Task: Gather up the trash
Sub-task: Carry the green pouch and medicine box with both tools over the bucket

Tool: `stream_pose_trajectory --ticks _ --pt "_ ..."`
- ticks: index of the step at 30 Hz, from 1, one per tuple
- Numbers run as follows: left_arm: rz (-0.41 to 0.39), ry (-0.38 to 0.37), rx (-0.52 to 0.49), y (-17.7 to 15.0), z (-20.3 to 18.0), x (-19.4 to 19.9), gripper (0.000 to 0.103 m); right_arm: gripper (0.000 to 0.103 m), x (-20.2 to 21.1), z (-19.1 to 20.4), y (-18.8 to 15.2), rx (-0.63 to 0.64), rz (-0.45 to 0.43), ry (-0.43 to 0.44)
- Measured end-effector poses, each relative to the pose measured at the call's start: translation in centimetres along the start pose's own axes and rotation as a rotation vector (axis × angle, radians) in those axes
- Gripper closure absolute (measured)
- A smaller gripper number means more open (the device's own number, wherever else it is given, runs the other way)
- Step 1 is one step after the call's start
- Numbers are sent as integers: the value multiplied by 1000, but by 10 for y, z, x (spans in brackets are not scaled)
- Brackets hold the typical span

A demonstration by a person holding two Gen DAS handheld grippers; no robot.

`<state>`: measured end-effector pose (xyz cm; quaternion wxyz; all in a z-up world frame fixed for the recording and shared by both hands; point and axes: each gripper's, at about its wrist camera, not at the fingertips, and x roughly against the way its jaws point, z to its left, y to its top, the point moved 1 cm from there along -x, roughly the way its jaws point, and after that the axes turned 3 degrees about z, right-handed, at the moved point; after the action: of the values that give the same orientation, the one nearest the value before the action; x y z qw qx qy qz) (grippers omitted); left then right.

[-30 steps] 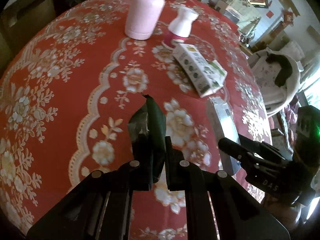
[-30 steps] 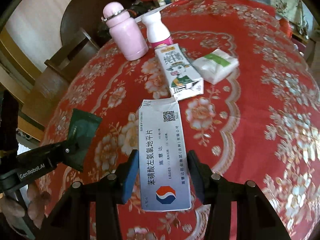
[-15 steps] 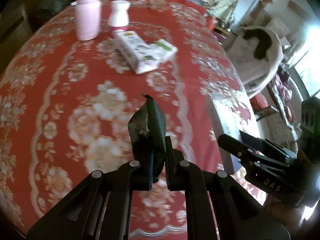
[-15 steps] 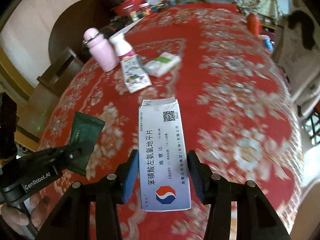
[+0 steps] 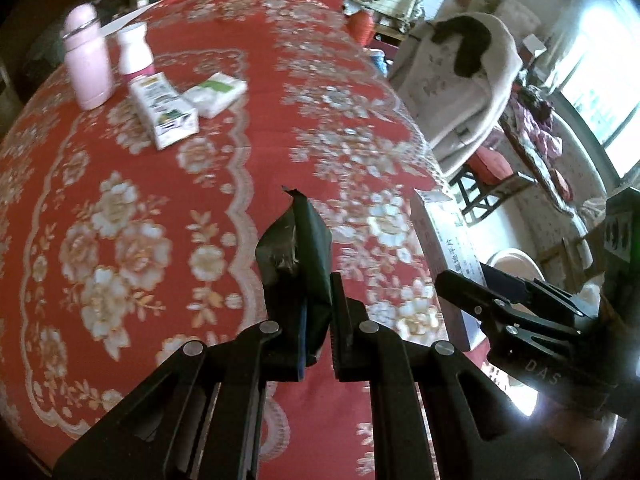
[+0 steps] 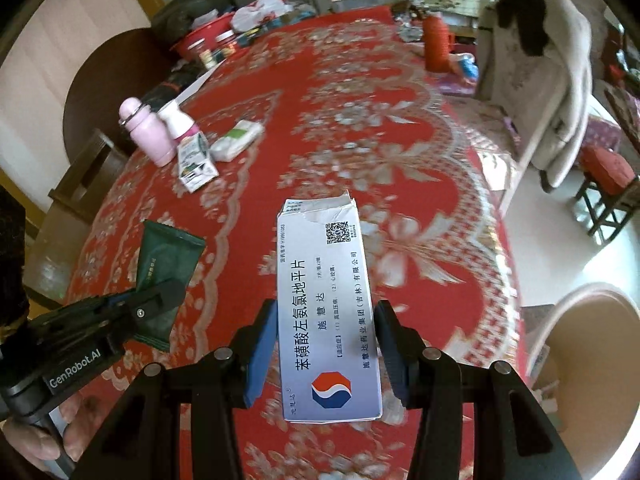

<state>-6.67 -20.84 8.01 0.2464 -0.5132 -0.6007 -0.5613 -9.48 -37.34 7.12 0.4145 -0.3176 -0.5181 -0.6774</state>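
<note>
Fingers of the left gripper (image 5: 318, 320) are clenched on a dark green wrapper (image 5: 298, 256), which stands up between them above the bench (image 5: 240, 80); the right wrist view shows the same wrapper (image 6: 160, 264) pinched at its lower end. The right gripper (image 6: 326, 344) has its blue-padded fingers (image 6: 260, 356) pressed against both long edges of a flat white medicine box (image 6: 326, 320) with a torn top flap, held clear above the red flowered cloth. Both grippers hang near the bench's close edge, the right one just beside the left.

Well apart, toward the far left of the bench, a pink flask (image 5: 86, 68) and a white bottle (image 5: 134, 52) stand upright beside a lying carton (image 5: 164, 112) and a tissue pack (image 5: 218, 94). Off the bench, a pale coat (image 6: 536, 92) is draped over a chair.
</note>
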Motion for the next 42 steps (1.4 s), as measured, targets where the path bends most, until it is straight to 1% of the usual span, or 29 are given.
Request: stream_pose_trajectory --ticks 16,34,42 --pt "20 -45 -140 -6 -88 -16 96 56 45 -73 -26 -118 -45 -72" --pt "77 -115 -292 -23 -174 -40 96 56 82 -146 -66 -274 -69 -148" --pt "110 -162 -352 -32 -209 -51 96 56 96 -174 -87 -342 -75 -182"
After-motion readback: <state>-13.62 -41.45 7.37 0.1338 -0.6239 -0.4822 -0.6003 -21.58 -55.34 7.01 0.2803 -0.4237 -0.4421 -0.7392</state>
